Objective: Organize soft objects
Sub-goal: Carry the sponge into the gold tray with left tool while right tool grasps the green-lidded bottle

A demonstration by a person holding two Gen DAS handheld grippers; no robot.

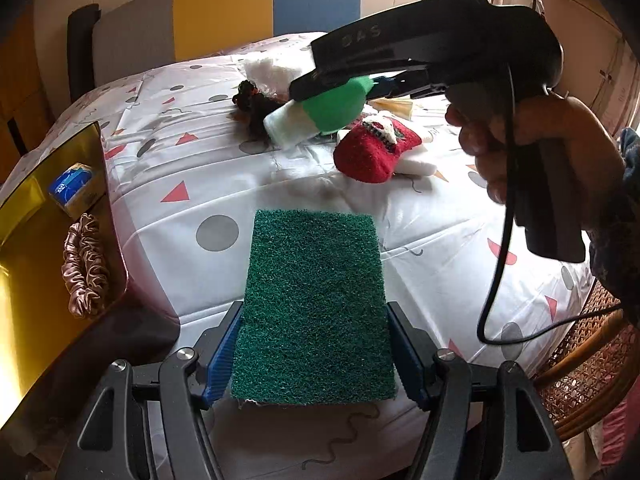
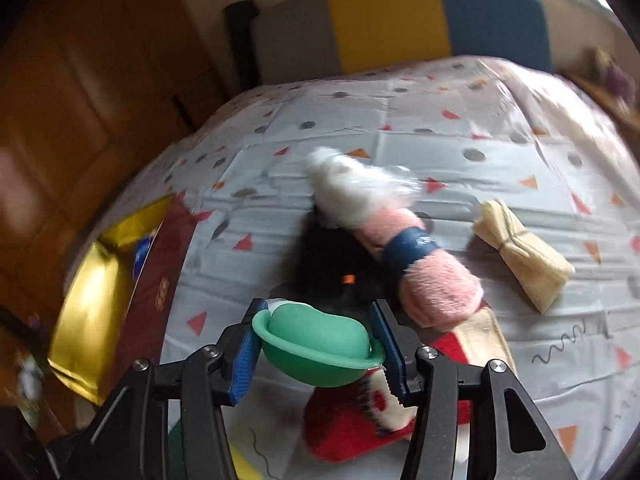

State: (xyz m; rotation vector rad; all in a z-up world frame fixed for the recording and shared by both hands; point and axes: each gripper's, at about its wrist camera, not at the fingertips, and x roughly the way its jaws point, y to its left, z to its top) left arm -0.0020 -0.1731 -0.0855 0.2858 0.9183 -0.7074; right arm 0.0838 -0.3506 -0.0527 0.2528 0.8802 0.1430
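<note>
Left wrist view, held: the left gripper [image 1: 314,354] is clamped on a flat dark-green scouring pad [image 1: 314,308], one blue pad on each long edge, above the bench in its white cloth with grey dots and red triangles [image 1: 224,152].
Left wrist view, box: a gold-lined box with maroon walls [image 1: 36,248] at the bench's left edge already holds a blue-and-yellow packet [image 1: 76,188] and a bronze satin scrunchie [image 1: 86,266] (so some sorting looks done).
Left wrist view, loose: a red-and-white knitted stocking [image 1: 370,152] lies on the cloth.
Right wrist view, held: the right gripper [image 2: 316,350] grips a squashy green bowl-shaped piece [image 2: 320,346], lifted off the cloth.
Right wrist view, loose: a pink plush roll with a navy band [image 2: 420,268], white fluff [image 2: 352,184], a cream bow-tied bundle [image 2: 520,252] and a dark furry lump [image 2: 332,268] remain outside.
Progress: roughly early to midway, judging by two in the box, two in hand, five or so left.
</note>
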